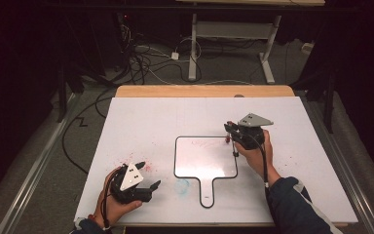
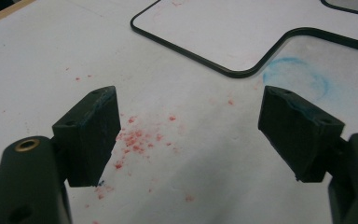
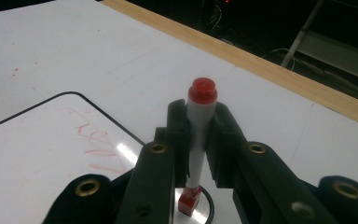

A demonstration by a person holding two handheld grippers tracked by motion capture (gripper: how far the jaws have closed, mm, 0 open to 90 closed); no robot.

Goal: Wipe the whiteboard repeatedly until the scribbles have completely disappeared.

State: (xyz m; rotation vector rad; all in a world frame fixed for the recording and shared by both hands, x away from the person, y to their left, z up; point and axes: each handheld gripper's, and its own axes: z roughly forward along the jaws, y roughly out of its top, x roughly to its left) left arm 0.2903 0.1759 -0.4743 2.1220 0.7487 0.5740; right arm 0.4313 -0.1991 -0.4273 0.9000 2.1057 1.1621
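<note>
A: How many things are counted?
B: One whiteboard (image 1: 199,161), one marker (image 3: 199,126), two grippers.
A: The marker?
B: Clamped upright in the right gripper (image 1: 230,132), at the whiteboard's right edge.
A: The left gripper (image 1: 148,175)?
B: Jaws spread wide, nothing held, left of the whiteboard.

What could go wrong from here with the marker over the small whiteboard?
1. The right gripper holds the red-capped white marker by a narrow stretch of barrel; pressing down might make it slip or tilt.
2. The open left gripper hangs apart from the black-rimmed handled whiteboard, so the board could slide under writing pressure.
</note>
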